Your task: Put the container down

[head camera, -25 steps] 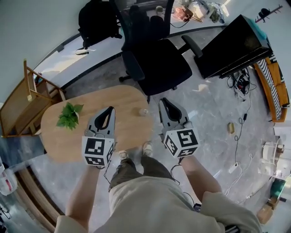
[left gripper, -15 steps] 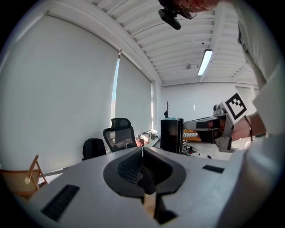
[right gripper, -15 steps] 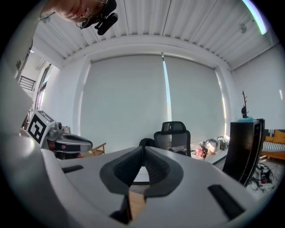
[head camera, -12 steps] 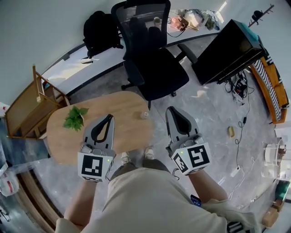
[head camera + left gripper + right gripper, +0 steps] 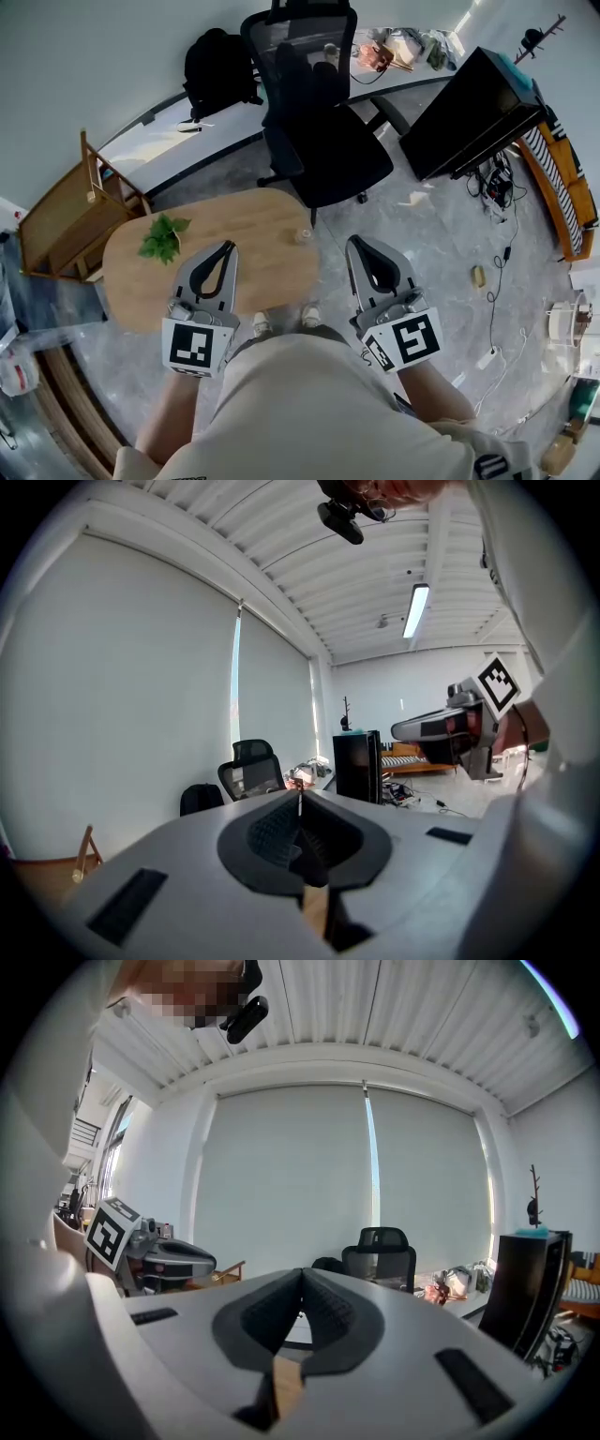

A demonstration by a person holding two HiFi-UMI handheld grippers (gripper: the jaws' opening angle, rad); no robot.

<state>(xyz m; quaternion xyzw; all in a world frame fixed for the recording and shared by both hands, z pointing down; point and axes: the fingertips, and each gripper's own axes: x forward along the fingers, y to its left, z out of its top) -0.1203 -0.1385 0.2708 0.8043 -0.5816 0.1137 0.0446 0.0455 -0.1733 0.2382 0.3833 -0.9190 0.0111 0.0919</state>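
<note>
A small clear container (image 5: 302,234) stands upright on the oval wooden table (image 5: 253,220), near its right end, with nothing touching it. My left gripper (image 5: 228,246) hangs over the table's near edge, shut and empty; its jaw tips (image 5: 300,794) meet in the left gripper view. My right gripper (image 5: 358,241) is off the table's right side above the floor. Its jaws are closing the last bit and meet at the tips (image 5: 302,1271), with nothing between them. Each gripper shows in the other's view: the right gripper (image 5: 450,728) and the left gripper (image 5: 155,1258).
A green potted plant (image 5: 162,237) sits at the table's left end. Beyond the table stand a black office chair (image 5: 323,131), a black backpack (image 5: 220,66) and a wooden rack (image 5: 66,211). A black cabinet (image 5: 478,103) and floor cables (image 5: 497,178) lie to the right.
Both grippers have drawn back toward my body, away from the container, which stays on the table. The head view has tilted slightly.
</note>
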